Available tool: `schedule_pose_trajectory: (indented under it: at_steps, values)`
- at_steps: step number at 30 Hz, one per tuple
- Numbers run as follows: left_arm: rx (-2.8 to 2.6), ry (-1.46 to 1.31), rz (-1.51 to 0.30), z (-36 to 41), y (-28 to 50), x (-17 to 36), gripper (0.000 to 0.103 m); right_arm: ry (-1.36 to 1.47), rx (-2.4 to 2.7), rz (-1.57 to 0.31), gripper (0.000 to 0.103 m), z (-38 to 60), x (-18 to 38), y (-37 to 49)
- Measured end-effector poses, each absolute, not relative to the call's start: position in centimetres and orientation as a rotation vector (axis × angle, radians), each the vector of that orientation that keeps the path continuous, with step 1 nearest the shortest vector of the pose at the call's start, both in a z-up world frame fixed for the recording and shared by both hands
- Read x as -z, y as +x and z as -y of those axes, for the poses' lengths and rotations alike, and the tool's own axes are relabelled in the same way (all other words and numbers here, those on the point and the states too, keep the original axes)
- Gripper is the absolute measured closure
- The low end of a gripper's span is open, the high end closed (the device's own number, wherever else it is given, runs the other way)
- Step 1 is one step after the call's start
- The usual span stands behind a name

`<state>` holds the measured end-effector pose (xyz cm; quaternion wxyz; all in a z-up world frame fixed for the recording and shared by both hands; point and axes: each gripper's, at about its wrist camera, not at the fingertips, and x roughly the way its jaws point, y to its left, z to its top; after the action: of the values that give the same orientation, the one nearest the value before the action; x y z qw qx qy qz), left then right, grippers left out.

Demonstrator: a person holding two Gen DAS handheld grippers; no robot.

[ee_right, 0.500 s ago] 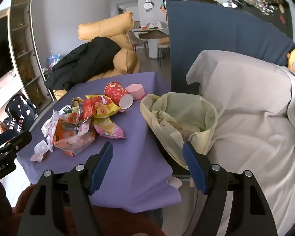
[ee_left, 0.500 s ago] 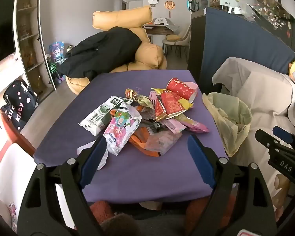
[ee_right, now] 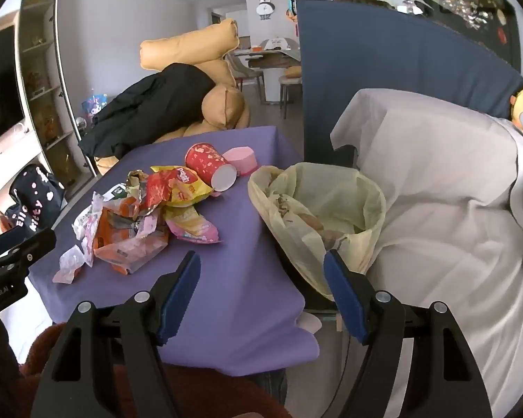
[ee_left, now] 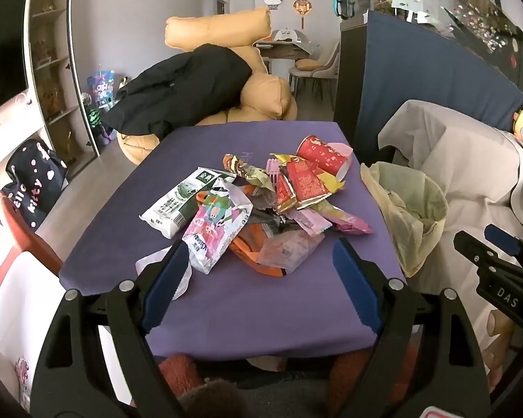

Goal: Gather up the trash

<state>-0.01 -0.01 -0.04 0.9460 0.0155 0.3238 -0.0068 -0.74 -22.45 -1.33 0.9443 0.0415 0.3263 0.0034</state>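
A heap of snack wrappers (ee_left: 261, 209) lies on the purple table (ee_left: 247, 299), with a white-green packet (ee_left: 177, 202), a pink-white packet (ee_left: 216, 230) and a tipped red paper cup (ee_left: 322, 155) among them. A yellowish trash bag (ee_left: 404, 209) hangs open at the table's right edge. My left gripper (ee_left: 258, 254) stands open over the near edge of the heap, holding nothing. In the right wrist view the heap (ee_right: 146, 216), the cup (ee_right: 209, 165) and the bag (ee_right: 317, 205) show too. My right gripper (ee_right: 261, 268) is open and empty, between table and bag.
A pink lid (ee_right: 242, 160) lies behind the cup. A sofa under a beige sheet (ee_right: 436, 216) stands right of the bag. Orange cushions with a black coat (ee_left: 191, 94) lie beyond the table. A blue partition (ee_right: 383, 69) rises at the back right.
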Motion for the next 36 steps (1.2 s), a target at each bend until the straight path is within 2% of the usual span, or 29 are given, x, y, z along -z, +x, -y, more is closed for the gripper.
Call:
schedule_pose_trajectory:
  at_steps: [36]
  values:
    - [0.016, 0.028, -0.669, -0.05, 0.12, 0.06, 0.022, 0.089, 0.005, -0.662, 0.034, 22.79, 1.14, -0.55]
